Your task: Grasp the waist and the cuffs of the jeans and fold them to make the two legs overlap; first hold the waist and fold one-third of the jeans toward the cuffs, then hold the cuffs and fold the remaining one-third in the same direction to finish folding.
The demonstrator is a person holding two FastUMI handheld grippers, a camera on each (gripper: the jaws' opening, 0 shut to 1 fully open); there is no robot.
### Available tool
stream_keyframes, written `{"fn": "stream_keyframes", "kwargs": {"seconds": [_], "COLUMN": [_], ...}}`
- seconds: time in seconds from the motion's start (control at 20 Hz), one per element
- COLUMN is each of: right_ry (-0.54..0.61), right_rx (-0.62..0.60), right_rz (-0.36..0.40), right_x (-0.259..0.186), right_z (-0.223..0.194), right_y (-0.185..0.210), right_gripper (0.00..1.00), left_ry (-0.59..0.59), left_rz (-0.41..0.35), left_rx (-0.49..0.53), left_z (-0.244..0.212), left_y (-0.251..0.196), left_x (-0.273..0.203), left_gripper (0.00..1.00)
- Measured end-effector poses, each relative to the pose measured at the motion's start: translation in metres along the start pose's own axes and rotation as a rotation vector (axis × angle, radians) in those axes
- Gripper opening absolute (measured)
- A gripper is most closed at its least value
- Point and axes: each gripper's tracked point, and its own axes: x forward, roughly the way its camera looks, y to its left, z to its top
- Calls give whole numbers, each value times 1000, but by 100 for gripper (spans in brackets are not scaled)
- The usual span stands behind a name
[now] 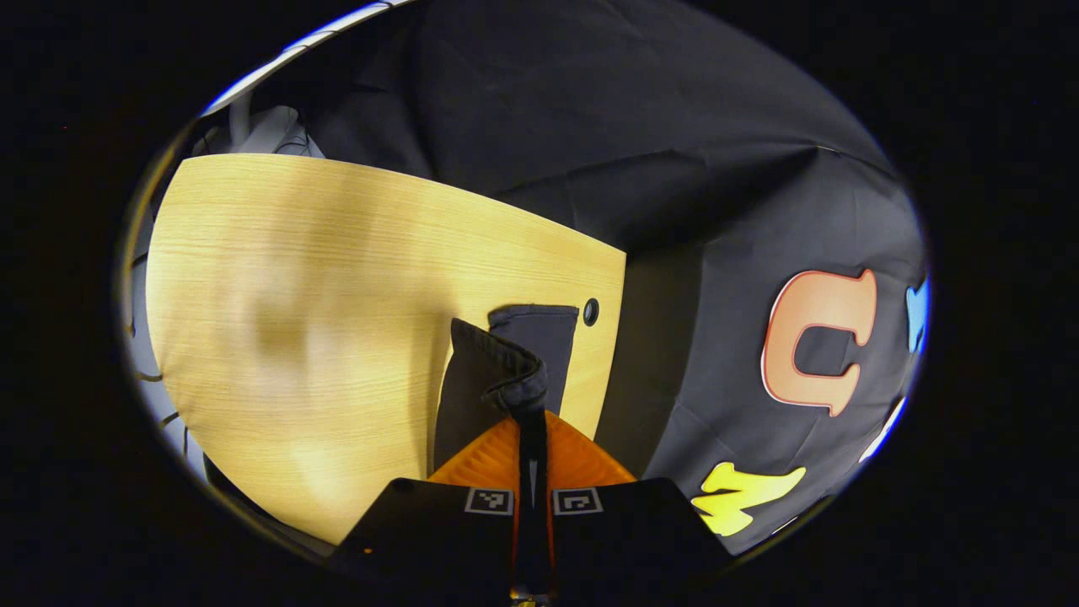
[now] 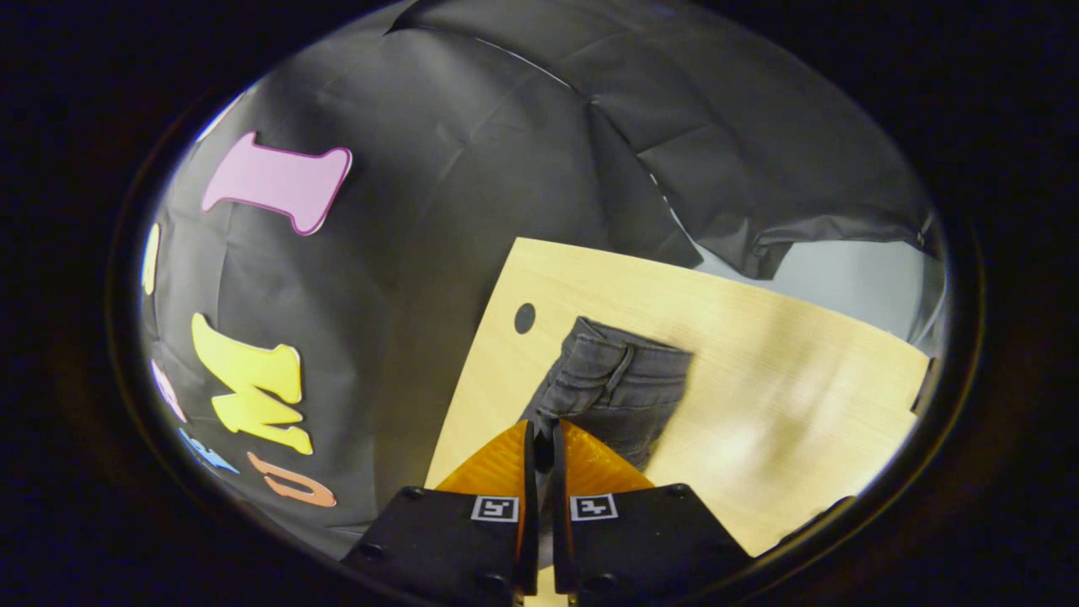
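Dark grey jeans lie on a light wooden table point(image 1: 320, 295). In the left gripper view my left gripper point(image 1: 533, 417) is shut on a cuff point(image 1: 506, 371), which is bunched and lifted off the wood. The other leg's cuff point(image 1: 548, 329) lies flat just beyond it. In the right gripper view my right gripper point(image 2: 544, 426) is shut on the waist end of the jeans point(image 2: 615, 379). A belt loop and the waistband show just past the fingertips. The middle of the jeans is hidden behind both grippers.
The jeans sit near a table edge, beside a small round hole point(image 1: 591, 311) in the wood, seen again as the hole point(image 2: 524, 318) near the waist. Black cloth wall hangs right behind that edge. Bare tabletop point(image 2: 801, 396) spreads away from the jeans.
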Motion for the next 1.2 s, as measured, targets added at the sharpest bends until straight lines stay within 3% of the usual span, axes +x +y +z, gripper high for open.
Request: {"fn": "stream_keyframes", "kwargs": {"seconds": [0.55,0.8,0.85,0.9,1.2], "right_ry": [-62,-74,-73,-77,-89], "right_rx": [-4,3,-9,-12,-4], "right_rz": [5,-15,-27,-35,-74], "right_x": [110,144,149,155,172], "right_z": [19,24,24,23,20], "right_y": [32,33,31,28,17], "right_gripper": [8,7,3,7,8], "left_ry": [11,9,7,4,-19], "left_rz": [40,90,98,108,120], "left_rx": [125,161,160,168,240], "left_z": [13,16,17,19,19], "left_y": [-69,-63,-62,-58,-51], "left_x": [142,195,205,212,235], "left_gripper": [3,3,3,3,3]}}
